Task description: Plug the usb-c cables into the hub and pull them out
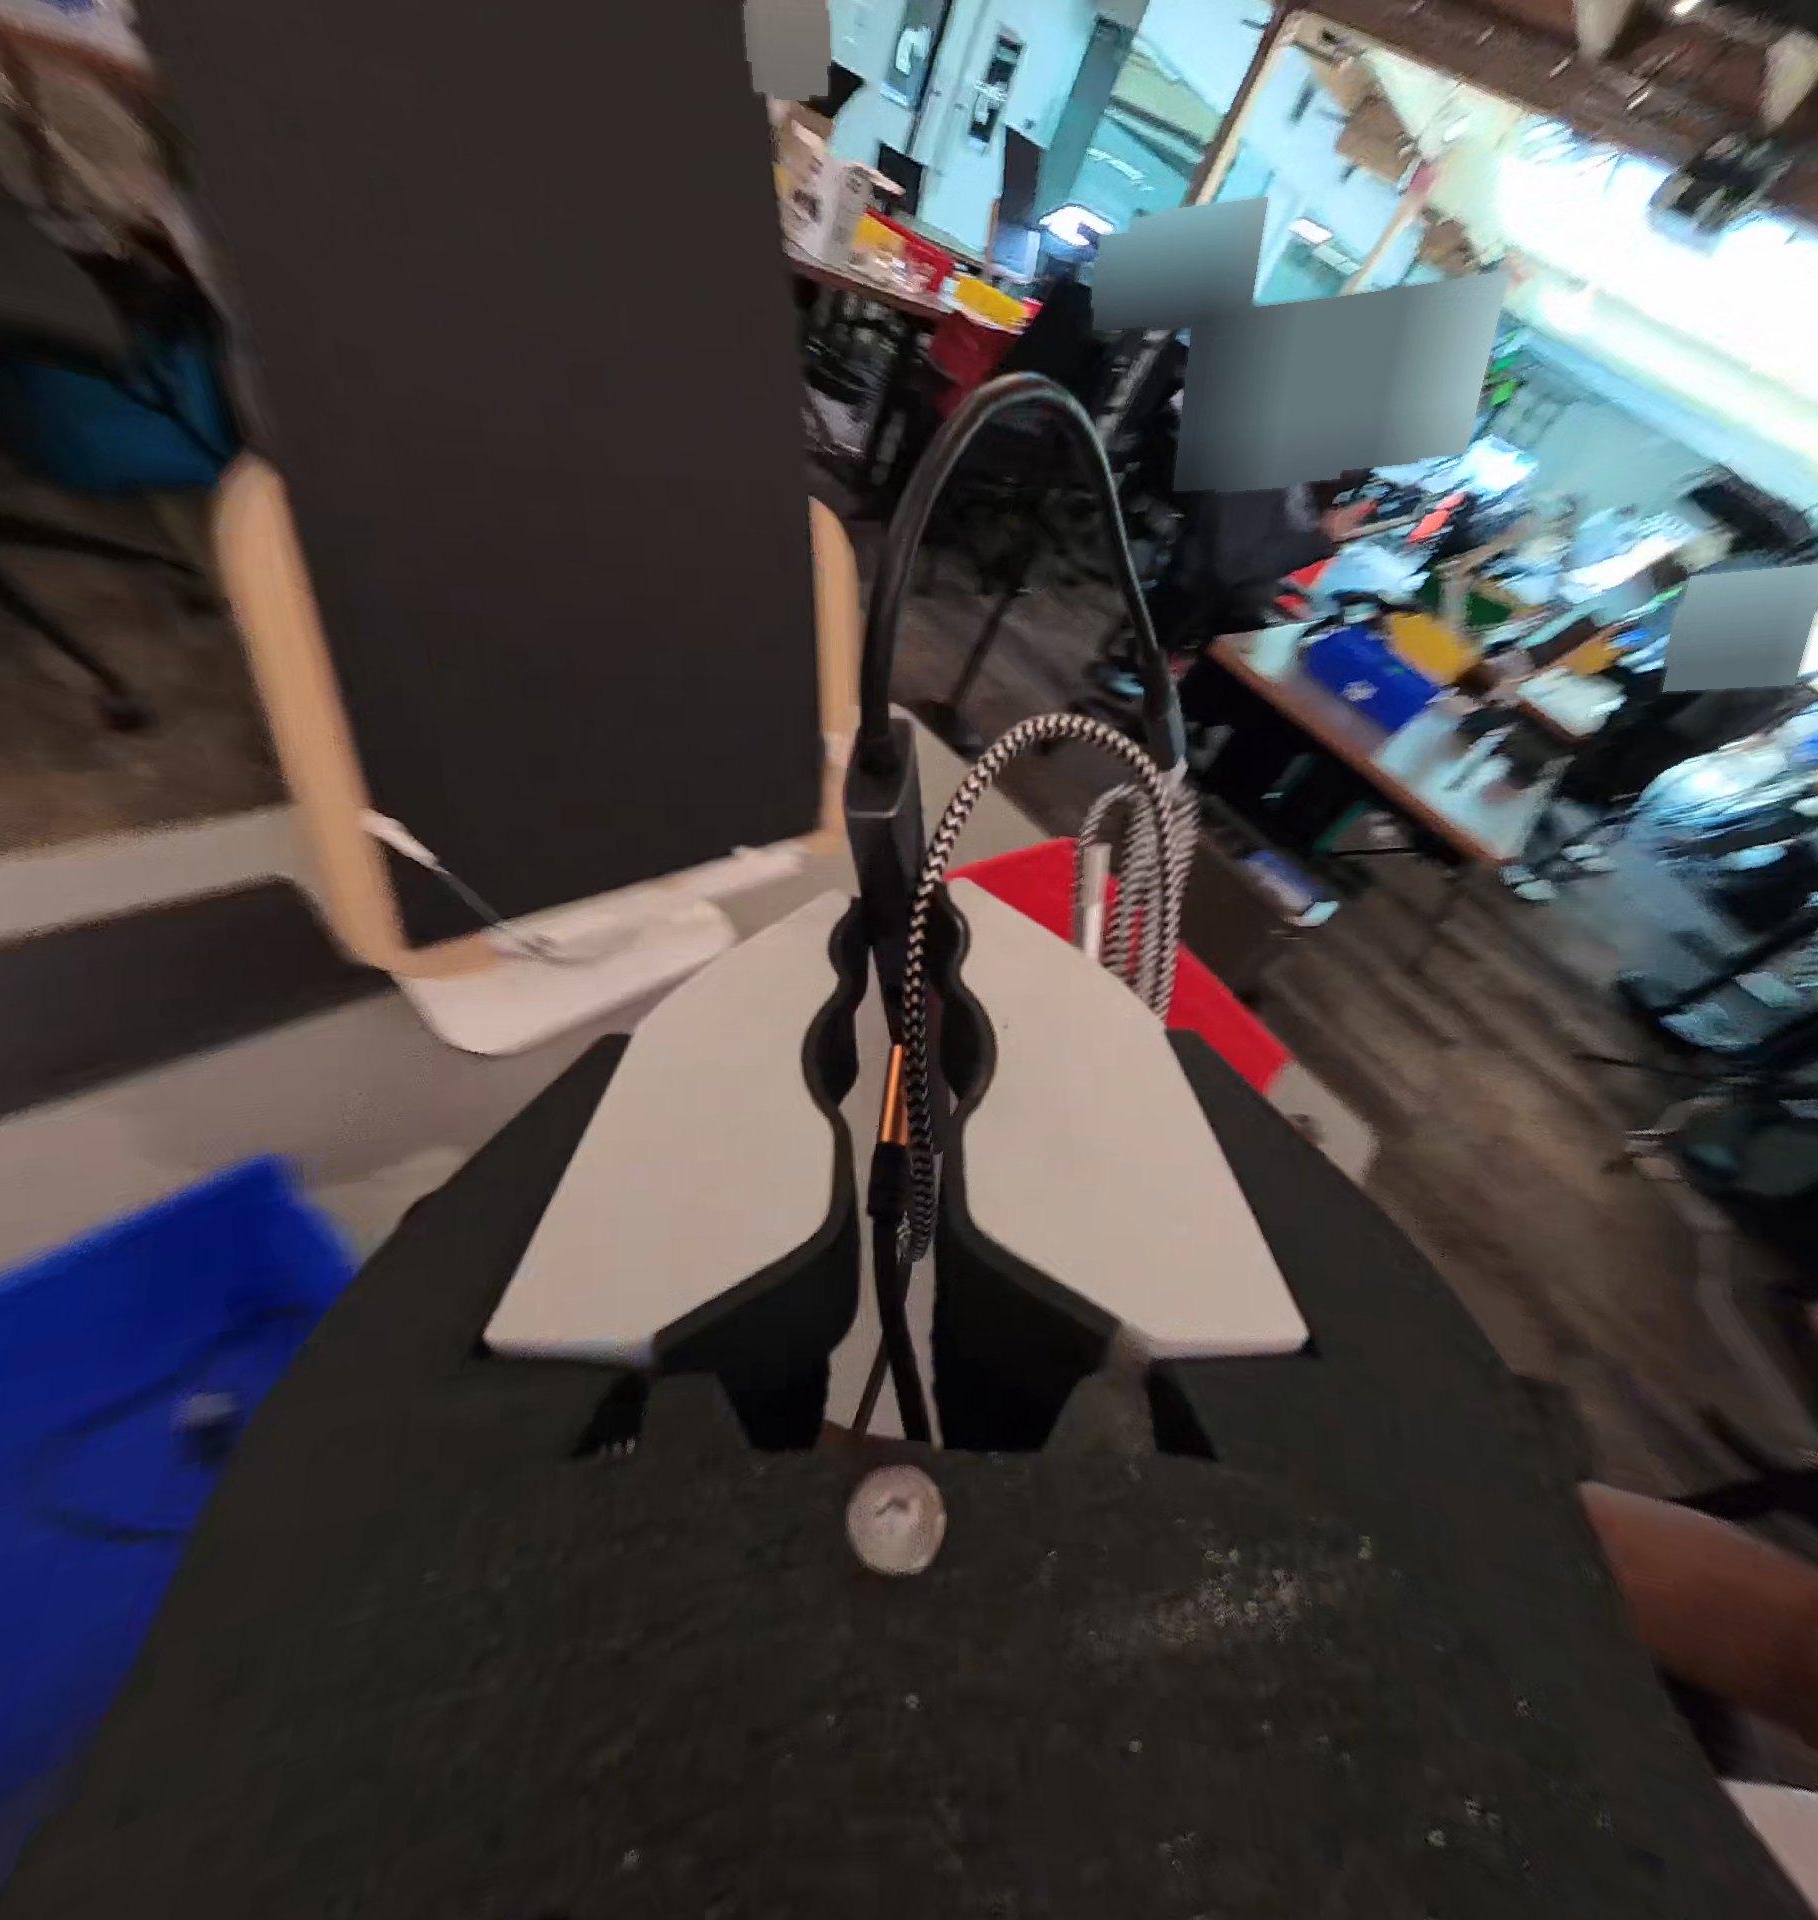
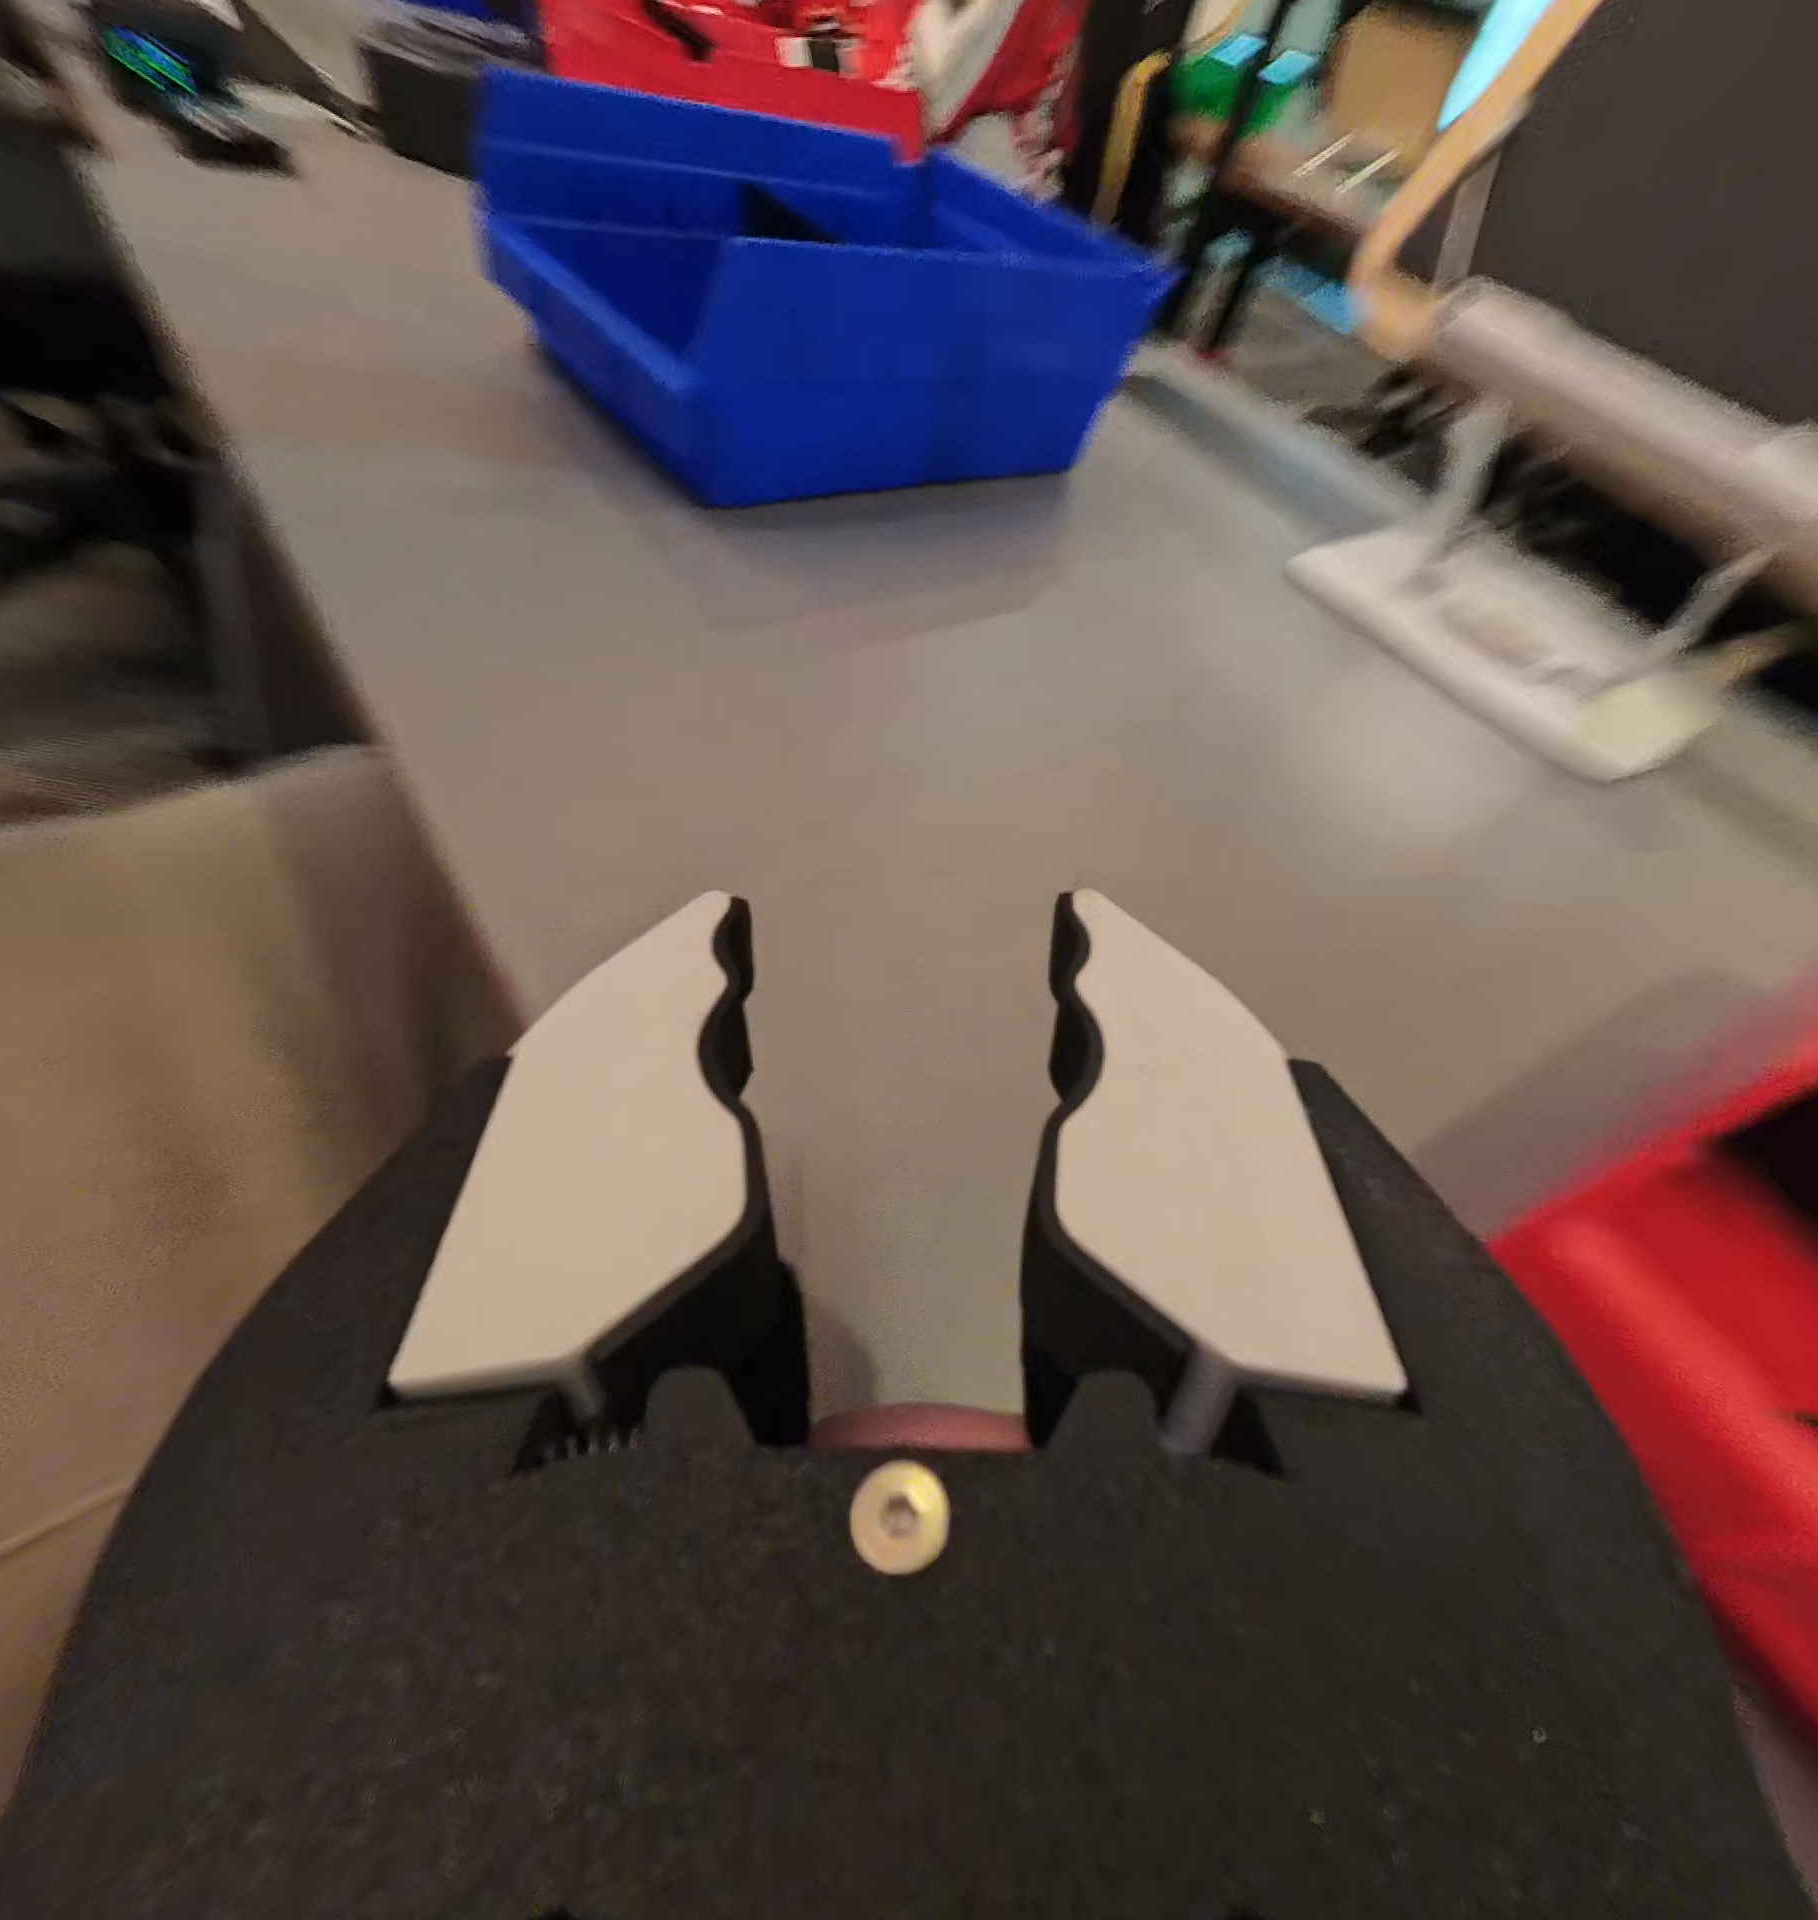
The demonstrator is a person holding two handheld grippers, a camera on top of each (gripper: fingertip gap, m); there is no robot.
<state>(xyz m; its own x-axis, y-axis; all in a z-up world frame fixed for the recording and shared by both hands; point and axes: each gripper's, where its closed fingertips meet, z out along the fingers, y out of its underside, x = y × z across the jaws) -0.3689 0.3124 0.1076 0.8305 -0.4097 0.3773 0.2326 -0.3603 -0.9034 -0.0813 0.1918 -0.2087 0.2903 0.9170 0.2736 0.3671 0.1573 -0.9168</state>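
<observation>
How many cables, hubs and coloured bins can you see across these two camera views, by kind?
Cables: 2, a black cable and a black-and-white braided cable
Hubs: 1, the dark hub clamped in the left tongs
Bins: 2, a blue bin and a red bin
Total: 5
The right tongs are open and hold nothing.

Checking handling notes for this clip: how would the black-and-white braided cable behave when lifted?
Likely floppy yet springy: the braided cable arches above the left claw and droops in loops beside it. Probably light. Its loose loops may swing or snag on the hub.
</observation>
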